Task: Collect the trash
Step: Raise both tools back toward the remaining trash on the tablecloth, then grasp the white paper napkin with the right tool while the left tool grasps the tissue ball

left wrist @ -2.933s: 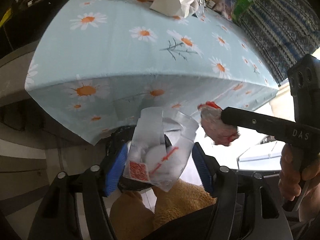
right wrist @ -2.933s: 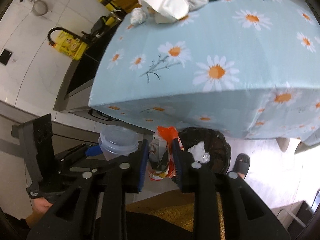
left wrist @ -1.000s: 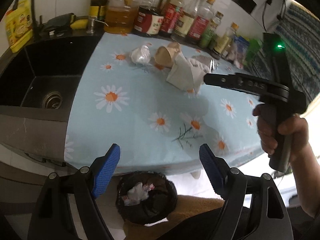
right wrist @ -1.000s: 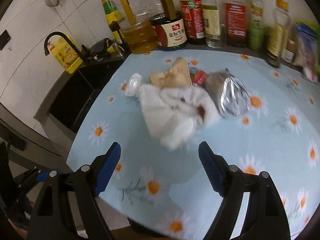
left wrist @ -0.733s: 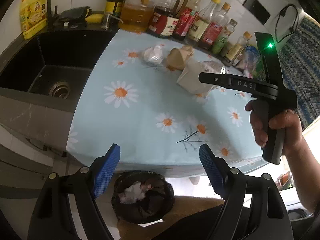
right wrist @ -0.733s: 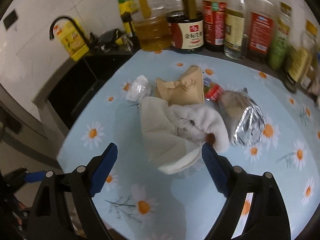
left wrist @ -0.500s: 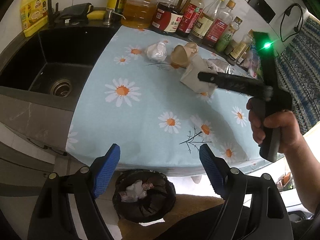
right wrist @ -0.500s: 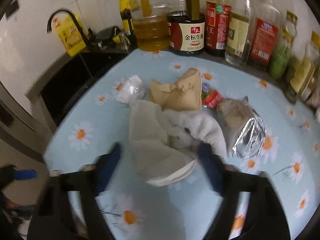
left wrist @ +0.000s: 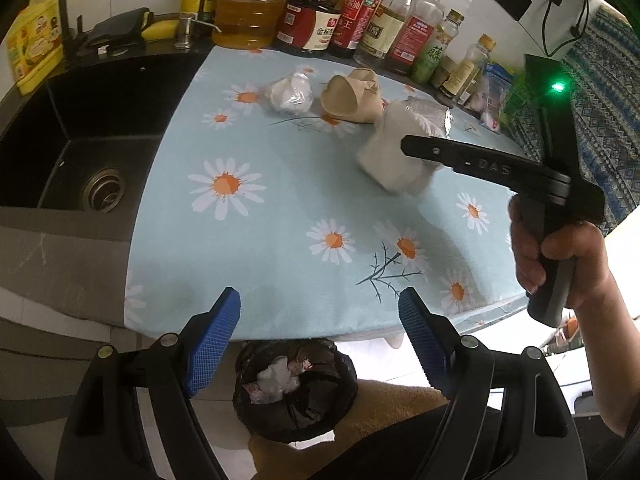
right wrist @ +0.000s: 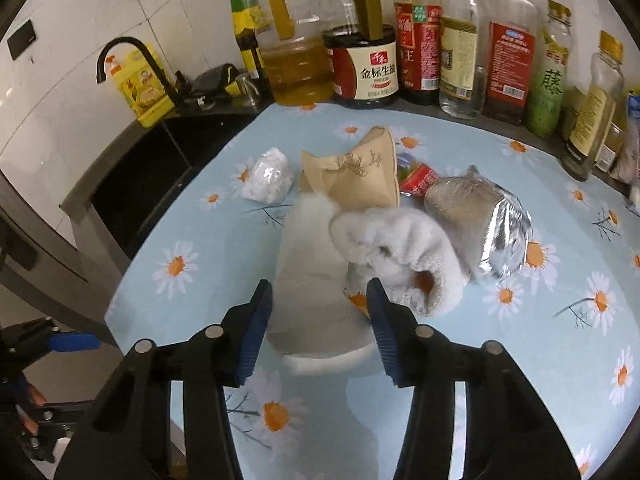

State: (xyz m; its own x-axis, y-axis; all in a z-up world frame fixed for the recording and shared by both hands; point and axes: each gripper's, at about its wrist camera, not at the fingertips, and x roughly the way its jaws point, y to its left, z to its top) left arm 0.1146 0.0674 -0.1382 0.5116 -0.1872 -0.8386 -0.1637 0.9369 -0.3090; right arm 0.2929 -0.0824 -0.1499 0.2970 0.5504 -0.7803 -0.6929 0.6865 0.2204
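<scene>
One table (left wrist: 280,216) under a daisy cloth; one black sink (left wrist: 80,140) at its left. Row of bottles (right wrist: 424,40) along the back wall, exact count unclear.

Trash on the cloth, five pieces in the right wrist view: one white paper bag (right wrist: 316,280), one white fluffy wad (right wrist: 400,256), one foil pouch (right wrist: 484,228), one brown paper cone (right wrist: 360,180), one small clear bag (right wrist: 268,180). A red wrapper (right wrist: 420,178) peeks out behind the pouch.

Right gripper (right wrist: 318,320): jaws apart, straddling the near end of the paper bag, contact unclear.

Left gripper (left wrist: 320,340): jaws wide, empty, off the table's near edge.

Left wrist view only: one black-lined bin (left wrist: 296,384) on the floor, with crumpled scraps inside.
</scene>
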